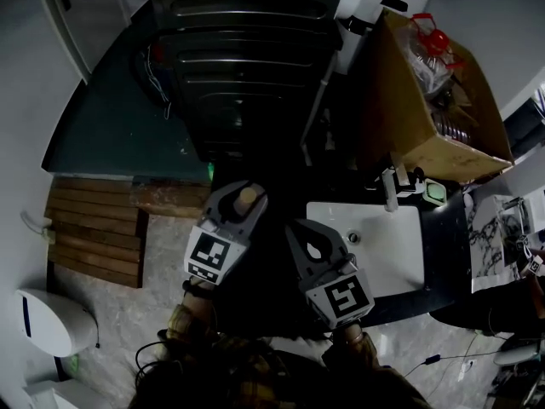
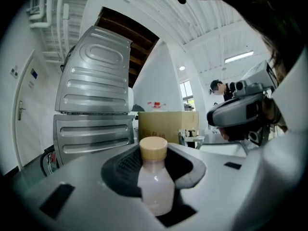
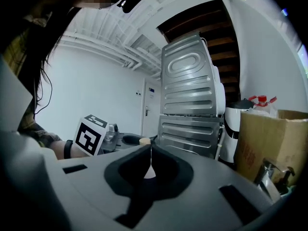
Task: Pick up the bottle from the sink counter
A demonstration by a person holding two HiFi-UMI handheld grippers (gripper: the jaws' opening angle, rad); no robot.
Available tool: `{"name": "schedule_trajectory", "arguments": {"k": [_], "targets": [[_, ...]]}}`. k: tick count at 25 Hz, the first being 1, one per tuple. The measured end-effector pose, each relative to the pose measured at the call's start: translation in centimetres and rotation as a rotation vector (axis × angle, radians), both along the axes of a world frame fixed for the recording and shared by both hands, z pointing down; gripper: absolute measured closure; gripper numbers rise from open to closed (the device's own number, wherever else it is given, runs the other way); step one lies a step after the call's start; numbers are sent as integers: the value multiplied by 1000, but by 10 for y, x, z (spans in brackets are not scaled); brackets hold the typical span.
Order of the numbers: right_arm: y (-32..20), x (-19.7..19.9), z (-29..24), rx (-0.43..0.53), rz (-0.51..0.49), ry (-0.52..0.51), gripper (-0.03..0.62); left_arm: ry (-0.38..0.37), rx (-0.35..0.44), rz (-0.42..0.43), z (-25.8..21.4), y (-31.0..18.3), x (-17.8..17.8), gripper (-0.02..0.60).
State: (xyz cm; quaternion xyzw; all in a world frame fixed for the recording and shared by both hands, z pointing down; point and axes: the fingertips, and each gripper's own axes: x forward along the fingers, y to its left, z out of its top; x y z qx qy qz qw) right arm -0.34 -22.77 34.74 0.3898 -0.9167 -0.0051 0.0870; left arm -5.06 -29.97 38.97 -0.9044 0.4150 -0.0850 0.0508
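Bottle [image 2: 155, 181] pinched in left tool [image 1: 242, 197], its base hidden between jaws, right tool [image 3: 150, 166] pressed together, empty.

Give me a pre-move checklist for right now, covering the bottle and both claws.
1. Bottle between the left claw's jaws: ok.
2. Bottle upright, cap on: ok.
3. Bottle off the counter, left of the sink in the head view: ok.
4. Right claw shut with nothing in it: ok.
5. Grip firm enough to carry: cannot tell.
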Motion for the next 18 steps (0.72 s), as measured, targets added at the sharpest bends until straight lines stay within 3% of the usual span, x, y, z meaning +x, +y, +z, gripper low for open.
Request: {"name": "schedule_trajectory", "arguments": {"k": [9,18], "targets": [[34,2,-32,76,-7,-23,577,32,77,6,-52,53,0,445],[61,-5,-62,159,-37,-40,577,95,92,-43,-92,111,-11,445]]}}
